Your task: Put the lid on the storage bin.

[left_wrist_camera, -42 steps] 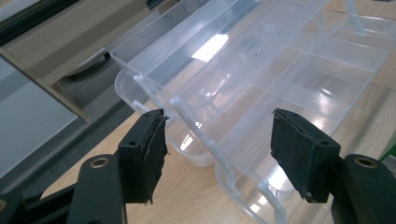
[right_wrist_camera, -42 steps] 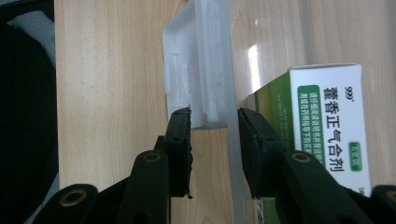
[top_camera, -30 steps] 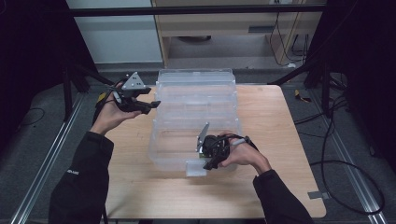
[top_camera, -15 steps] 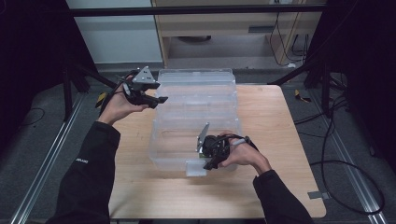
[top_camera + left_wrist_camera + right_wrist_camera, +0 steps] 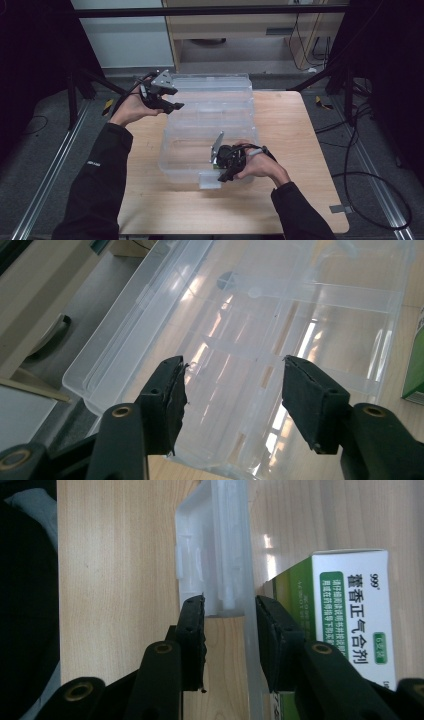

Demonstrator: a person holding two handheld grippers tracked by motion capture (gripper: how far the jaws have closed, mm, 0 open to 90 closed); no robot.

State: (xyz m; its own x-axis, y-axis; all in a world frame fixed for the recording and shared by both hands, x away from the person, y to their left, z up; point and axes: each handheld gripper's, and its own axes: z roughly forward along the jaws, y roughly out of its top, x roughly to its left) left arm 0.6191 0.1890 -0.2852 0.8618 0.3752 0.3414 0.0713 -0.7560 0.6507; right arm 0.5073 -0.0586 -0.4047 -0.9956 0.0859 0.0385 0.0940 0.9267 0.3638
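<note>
while the left gripper hovers spread over the clear plastic compartment box, the right gripper straddles its front latch, jaws not quite pressed. it looks light, slick and flexible; best taken by the latch or rim.

A light wooden table stands in the middle of the room, and everything else sits around it. Under it and on all sides the floor is grey and dull. Metal rails run along the floor to the left of the table and again to its right. Beyond the far edge stands a pale wooden cabinet with a dark handle, and left of that a white panel. Black cables loop on the floor right of the table, near a scrap of grey tape. Both sides beyond the rails fall into darkness. Black stand legs slant down past the far-left corner.
</note>
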